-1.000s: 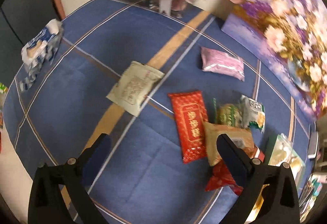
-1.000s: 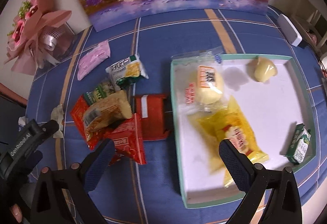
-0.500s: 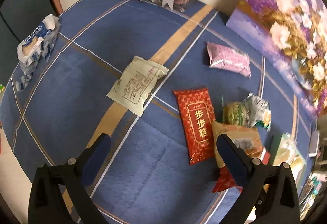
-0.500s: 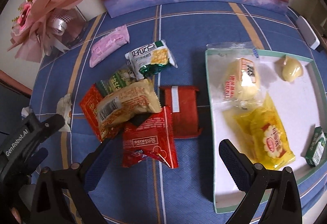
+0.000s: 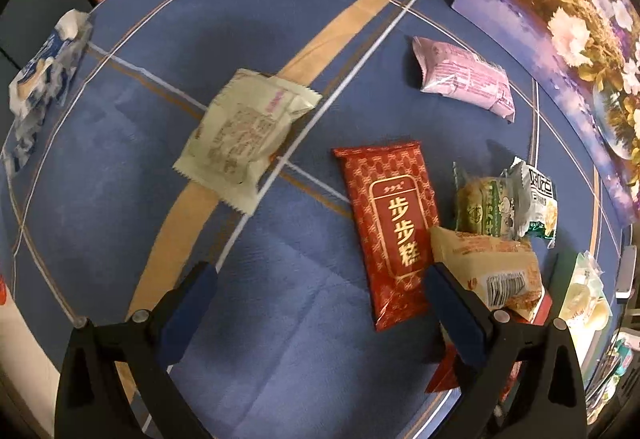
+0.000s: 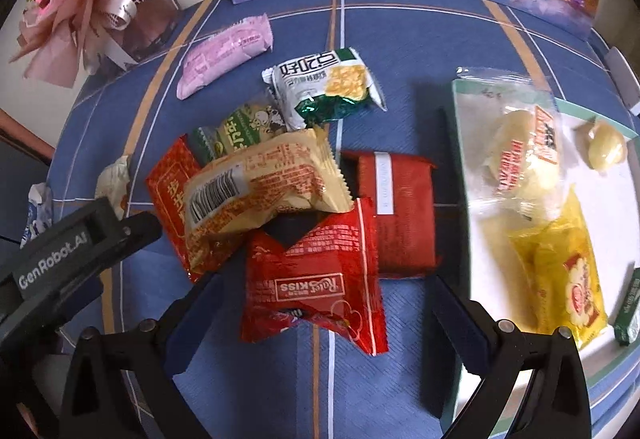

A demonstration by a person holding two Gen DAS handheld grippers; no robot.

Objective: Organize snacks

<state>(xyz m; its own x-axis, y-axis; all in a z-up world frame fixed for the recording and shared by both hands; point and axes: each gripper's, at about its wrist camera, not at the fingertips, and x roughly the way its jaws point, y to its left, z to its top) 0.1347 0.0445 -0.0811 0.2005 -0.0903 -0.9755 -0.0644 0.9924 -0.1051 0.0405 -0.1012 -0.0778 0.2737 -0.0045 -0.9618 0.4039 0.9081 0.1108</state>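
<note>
The red Rose Kiss packet (image 6: 316,275) lies at the near edge of the snack heap, left of the tray (image 6: 460,175), and now sits between the spread, empty fingers of the right gripper (image 6: 324,303), which has swung off the tray and dropped toward it. A pickup looks imminent. The left gripper (image 5: 320,297), fingers likewise apart and empty, has come lower over the blue surface (image 5: 120,143), with the long red bar (image 5: 390,231) just beside its right finger.
</note>
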